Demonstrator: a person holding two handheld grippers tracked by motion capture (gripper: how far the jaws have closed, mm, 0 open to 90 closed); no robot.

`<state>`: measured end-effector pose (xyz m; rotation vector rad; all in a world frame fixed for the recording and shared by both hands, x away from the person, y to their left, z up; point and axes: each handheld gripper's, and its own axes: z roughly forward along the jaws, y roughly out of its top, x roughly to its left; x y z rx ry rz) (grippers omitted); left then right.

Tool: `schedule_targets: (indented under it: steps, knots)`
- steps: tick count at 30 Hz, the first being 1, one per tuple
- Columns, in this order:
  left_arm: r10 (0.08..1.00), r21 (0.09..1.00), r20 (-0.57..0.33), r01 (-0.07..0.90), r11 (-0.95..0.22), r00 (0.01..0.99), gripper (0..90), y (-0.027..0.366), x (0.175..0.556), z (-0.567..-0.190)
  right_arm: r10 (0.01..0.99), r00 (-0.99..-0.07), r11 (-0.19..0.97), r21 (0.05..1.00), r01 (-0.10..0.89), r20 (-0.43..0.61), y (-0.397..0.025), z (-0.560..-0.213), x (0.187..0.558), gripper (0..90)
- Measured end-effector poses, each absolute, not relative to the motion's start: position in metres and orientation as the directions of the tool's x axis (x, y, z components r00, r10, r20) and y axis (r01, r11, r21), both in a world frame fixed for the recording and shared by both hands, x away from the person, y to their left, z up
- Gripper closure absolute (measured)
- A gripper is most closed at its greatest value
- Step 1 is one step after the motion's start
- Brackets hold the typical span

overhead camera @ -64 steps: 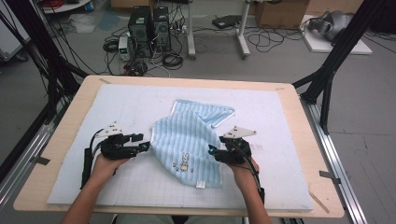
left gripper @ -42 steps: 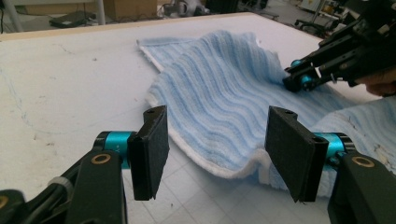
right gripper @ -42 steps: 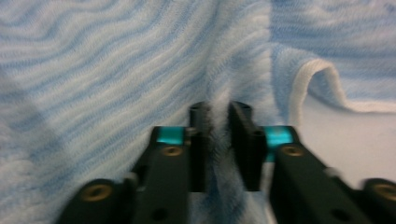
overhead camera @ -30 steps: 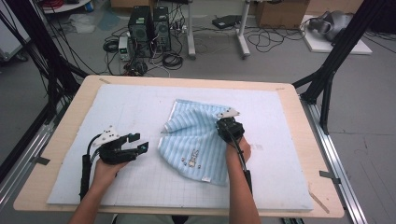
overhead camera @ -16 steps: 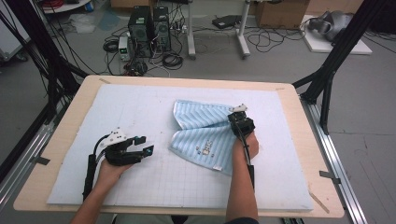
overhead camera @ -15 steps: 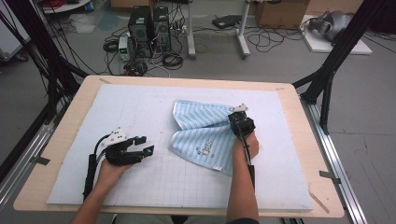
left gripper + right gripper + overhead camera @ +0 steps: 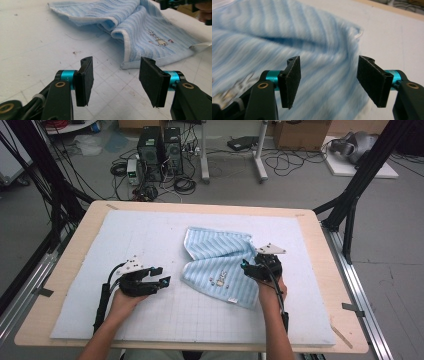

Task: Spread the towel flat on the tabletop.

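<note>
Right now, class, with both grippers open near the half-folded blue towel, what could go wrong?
1. The towel lies unevenly folded, so a one-sided pull may bunch it.
2. The right gripper hovers open above doubled cloth and might pinch both layers.
3. The left gripper sits apart on the mat, leaving that edge unheld.

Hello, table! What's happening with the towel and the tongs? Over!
Left tongs open, empty, on the mat beside the towel. Right tongs open over the towel's right edge. Towel folded, rumpled. Nothing in the way.
</note>
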<state>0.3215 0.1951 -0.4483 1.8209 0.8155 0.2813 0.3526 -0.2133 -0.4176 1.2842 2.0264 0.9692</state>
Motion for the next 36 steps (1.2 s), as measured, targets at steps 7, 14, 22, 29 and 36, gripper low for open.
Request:
schedule_targets:
  steps: [7, 14, 22, 29, 36]
  knots:
    - [0.656, 0.884, -0.175, 0.410, -0.223, 0.735, 45.3, 0.188, 0.324, -0.438, 0.893, -0.448, 0.293, 0.815, 0.499, -0.046, -0.226, -0.420, 0.310, 38.3]
    - [0.651, 0.864, -0.170, 0.429, -0.262, 0.740, 45.3, 0.173, 0.327, -0.432, 0.867, -0.491, 0.365, 0.782, 0.506, -0.087, -0.225, -0.426, 0.274, 36.5]
    - [0.662, 0.834, -0.139, 0.447, -0.323, 0.737, 46.1, 0.140, 0.327, -0.441, 0.890, -0.457, 0.298, 0.764, 0.573, -0.005, -0.232, -0.441, 0.252, 33.1]
    - [0.690, 0.789, -0.049, 0.451, -0.417, 0.722, 52.6, 0.124, 0.330, -0.451, 0.873, -0.487, 0.321, 0.759, 0.566, -0.006, -0.230, -0.445, 0.245, 42.1]
    - [0.662, 0.783, -0.018, 0.423, -0.457, 0.749, 82.7, 0.127, 0.321, -0.449, 0.865, -0.502, 0.327, 0.757, 0.565, 0.000, -0.224, -0.449, 0.248, 49.2]
